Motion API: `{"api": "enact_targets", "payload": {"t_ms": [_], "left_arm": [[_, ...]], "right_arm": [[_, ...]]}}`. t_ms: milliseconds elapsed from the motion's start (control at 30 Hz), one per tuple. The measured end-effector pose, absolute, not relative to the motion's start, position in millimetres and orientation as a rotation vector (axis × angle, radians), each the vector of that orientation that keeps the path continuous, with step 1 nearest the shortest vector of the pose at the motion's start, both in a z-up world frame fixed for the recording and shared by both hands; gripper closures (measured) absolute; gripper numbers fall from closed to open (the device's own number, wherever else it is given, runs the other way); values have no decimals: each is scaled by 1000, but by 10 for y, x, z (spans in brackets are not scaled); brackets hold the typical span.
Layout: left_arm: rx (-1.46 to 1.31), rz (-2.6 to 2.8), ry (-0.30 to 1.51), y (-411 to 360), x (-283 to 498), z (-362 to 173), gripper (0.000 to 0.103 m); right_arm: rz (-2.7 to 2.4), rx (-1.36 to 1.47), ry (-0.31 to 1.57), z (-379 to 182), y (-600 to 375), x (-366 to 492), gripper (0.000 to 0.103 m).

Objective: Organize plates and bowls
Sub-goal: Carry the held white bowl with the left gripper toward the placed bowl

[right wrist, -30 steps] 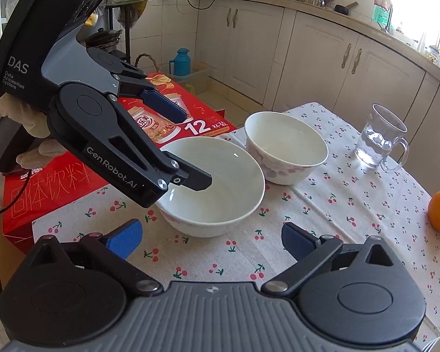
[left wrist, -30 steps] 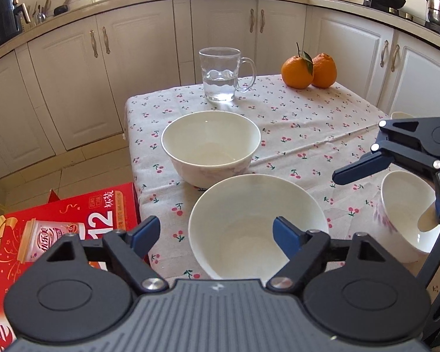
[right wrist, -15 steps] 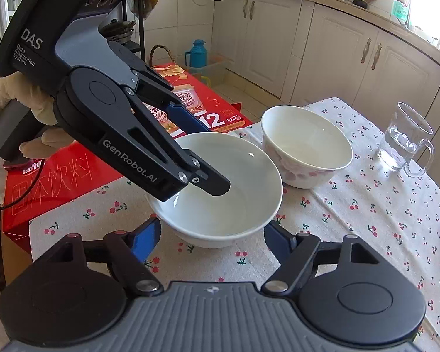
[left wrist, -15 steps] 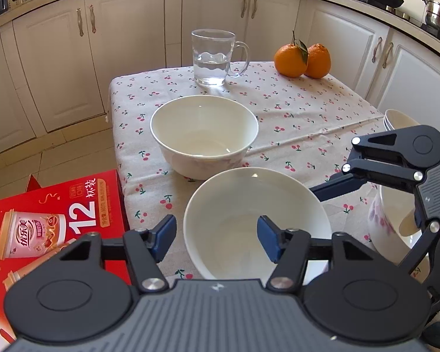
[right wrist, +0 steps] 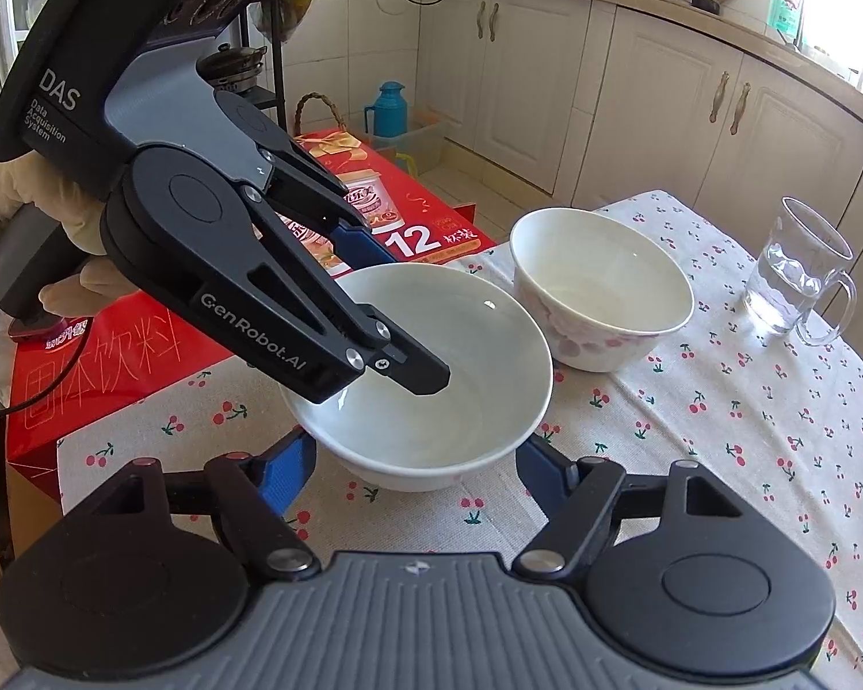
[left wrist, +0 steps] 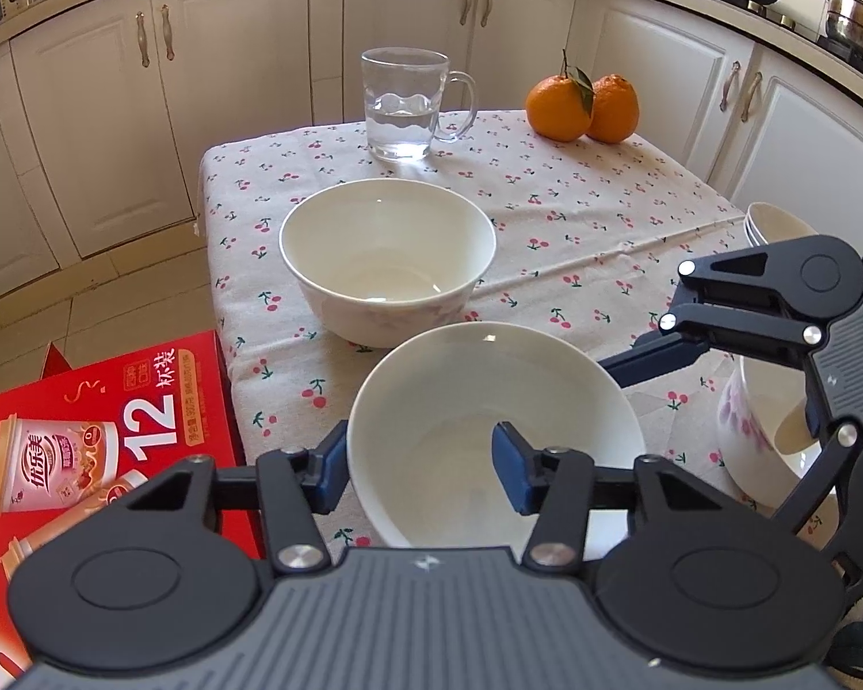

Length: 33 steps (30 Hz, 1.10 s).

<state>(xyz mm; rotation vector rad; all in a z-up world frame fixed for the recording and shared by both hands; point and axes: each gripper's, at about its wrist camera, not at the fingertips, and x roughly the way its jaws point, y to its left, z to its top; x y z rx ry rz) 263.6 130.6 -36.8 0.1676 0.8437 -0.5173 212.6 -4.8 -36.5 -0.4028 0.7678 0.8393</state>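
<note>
A white near bowl (left wrist: 489, 420) sits on the cherry-print tablecloth (left wrist: 575, 218). My left gripper (left wrist: 420, 471) straddles its left rim, one blue pad outside and one inside, closing on the wall. The same bowl shows in the right wrist view (right wrist: 431, 379), with my right gripper (right wrist: 414, 466) open and its pads on either side of the bowl's near wall. A second white bowl (left wrist: 388, 256) stands just behind it and also appears in the right wrist view (right wrist: 601, 293). More bowls stand at the right: a floral one (left wrist: 759, 431) and a stack (left wrist: 771, 224).
A glass mug of water (left wrist: 405, 103) and two oranges (left wrist: 581, 109) stand at the table's far side. A red drink carton (left wrist: 86, 448) lies beside the table's left edge. Kitchen cabinets (left wrist: 144, 103) run behind. The mug is also in the right wrist view (right wrist: 800, 276).
My left gripper has moved forward and narrowed, from open in front of the near bowl to pads straddling its rim. My right gripper has moved in close around the same bowl.
</note>
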Motion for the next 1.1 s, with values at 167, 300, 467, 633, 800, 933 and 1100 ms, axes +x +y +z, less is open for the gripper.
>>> {"api": "enact_targets", "payload": {"t_ms": [167, 300, 467, 633, 800, 933, 1100], "left_arm": [[181, -520, 843, 1273, 2597, -349, 52], [186, -525, 833, 1236, 2544, -294, 52], [195, -540, 813, 1155, 2433, -171, 52], [208, -553, 787, 1051, 2311, -36, 52], [225, -569, 757, 916, 2184, 106, 52], [237, -586, 739, 785, 2101, 181, 52], [251, -617, 719, 595, 2019, 232, 52]], "right_arm": [[838, -395, 772, -354, -65, 2106, 23], [838, -385, 766, -300, -106, 2068, 23], [827, -380, 754, -227, -173, 1987, 23], [814, -369, 734, -112, -284, 1863, 23], [796, -360, 702, 14, -425, 1709, 23], [778, -351, 682, 91, -552, 1572, 23], [747, -337, 673, 139, -738, 1453, 23]]}}
